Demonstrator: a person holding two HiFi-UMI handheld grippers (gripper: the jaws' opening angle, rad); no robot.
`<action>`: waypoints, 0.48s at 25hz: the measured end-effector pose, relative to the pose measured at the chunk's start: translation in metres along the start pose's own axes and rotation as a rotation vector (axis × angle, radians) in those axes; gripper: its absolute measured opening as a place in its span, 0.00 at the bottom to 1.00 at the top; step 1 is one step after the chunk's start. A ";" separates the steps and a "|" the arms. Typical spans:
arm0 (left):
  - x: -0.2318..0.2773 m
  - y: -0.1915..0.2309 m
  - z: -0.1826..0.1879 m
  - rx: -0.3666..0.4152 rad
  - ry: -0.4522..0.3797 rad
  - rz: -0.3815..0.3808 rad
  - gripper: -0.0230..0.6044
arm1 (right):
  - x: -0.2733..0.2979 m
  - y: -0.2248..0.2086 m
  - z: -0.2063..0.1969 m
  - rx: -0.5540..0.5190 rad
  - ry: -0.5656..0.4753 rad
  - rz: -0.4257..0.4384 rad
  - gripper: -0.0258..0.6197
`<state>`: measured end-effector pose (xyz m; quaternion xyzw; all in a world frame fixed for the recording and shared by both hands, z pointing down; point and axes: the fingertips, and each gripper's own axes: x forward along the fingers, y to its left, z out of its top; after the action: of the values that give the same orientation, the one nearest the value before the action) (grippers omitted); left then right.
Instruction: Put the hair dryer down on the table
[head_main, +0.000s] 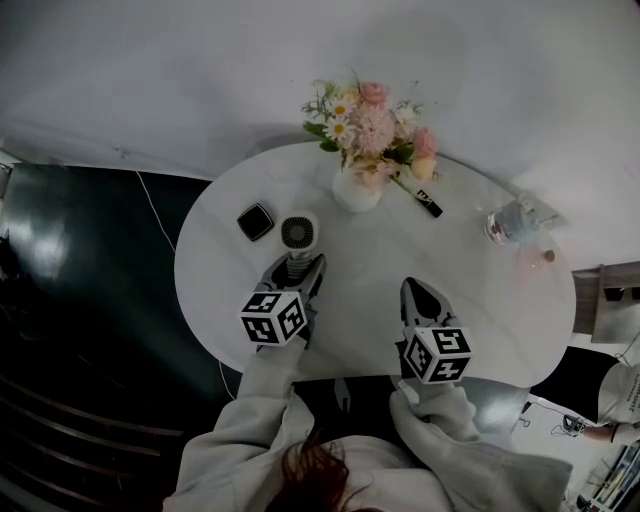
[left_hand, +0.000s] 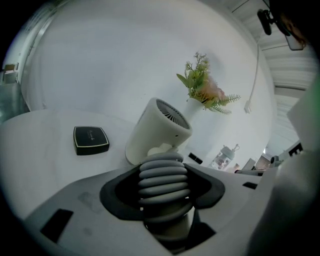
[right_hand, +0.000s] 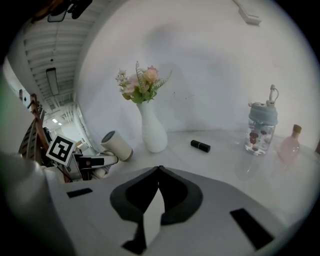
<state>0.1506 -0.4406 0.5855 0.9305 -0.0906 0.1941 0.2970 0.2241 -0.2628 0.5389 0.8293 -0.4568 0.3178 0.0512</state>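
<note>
Flowers (head_main: 375, 125) in white vase (head_main: 355, 190) on table (head_main: 360, 270), bottle (head_main: 512, 222) well apart

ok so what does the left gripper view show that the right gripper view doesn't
Only the left gripper view: the black square case lying on the table, and the left gripper clamped on the hair dryer by its ribbed handle.
Only the right gripper view: the right gripper, jaws shut and empty, and the left gripper's marker cube seen from outside.
Both: the hair dryer, the vase of flowers, the water bottle and the white table.
</note>
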 end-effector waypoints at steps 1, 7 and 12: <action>0.001 0.001 -0.002 0.002 0.005 0.004 0.40 | 0.000 0.000 -0.001 0.002 0.002 -0.002 0.12; 0.004 0.006 -0.008 0.019 0.021 0.026 0.40 | 0.001 -0.002 -0.004 0.005 0.007 -0.010 0.12; 0.006 0.006 -0.010 0.028 0.031 0.021 0.40 | 0.002 0.001 -0.007 0.009 0.004 0.002 0.12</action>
<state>0.1514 -0.4400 0.5983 0.9305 -0.0932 0.2130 0.2829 0.2211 -0.2623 0.5453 0.8283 -0.4563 0.3214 0.0479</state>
